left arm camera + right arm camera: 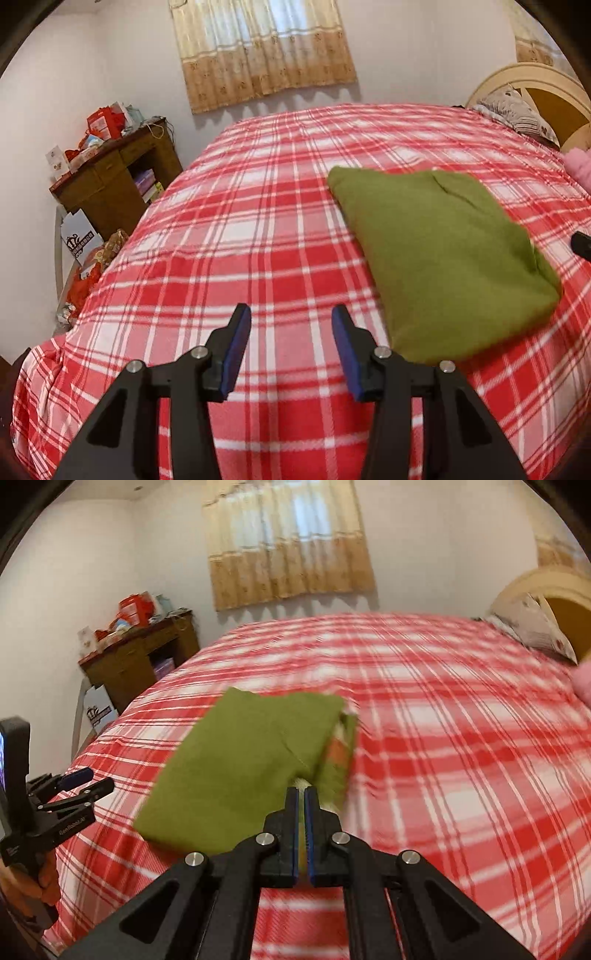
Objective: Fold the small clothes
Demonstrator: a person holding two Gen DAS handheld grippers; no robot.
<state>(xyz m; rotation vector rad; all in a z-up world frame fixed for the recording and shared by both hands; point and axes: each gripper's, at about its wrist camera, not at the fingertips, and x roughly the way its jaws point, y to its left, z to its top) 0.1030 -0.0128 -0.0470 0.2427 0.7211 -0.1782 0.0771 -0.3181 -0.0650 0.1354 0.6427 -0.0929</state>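
A folded olive-green garment [443,254] lies on the red and white plaid bedspread [240,236], right of centre in the left wrist view. My left gripper [291,316] is open and empty, hovering over the bedspread just left of the garment's near corner. In the right wrist view my right gripper [301,794] is shut on the near right edge of the green garment [240,768], with cloth pinched between the pads. The left gripper also shows at the left edge of the right wrist view [86,781].
A wooden desk [110,177] piled with red boxes stands beyond the bed's left side, with bags on the floor below. A curtained window [262,48] is on the far wall. A headboard [546,96], a patterned pillow [517,110] and something pink [578,166] are at the right.
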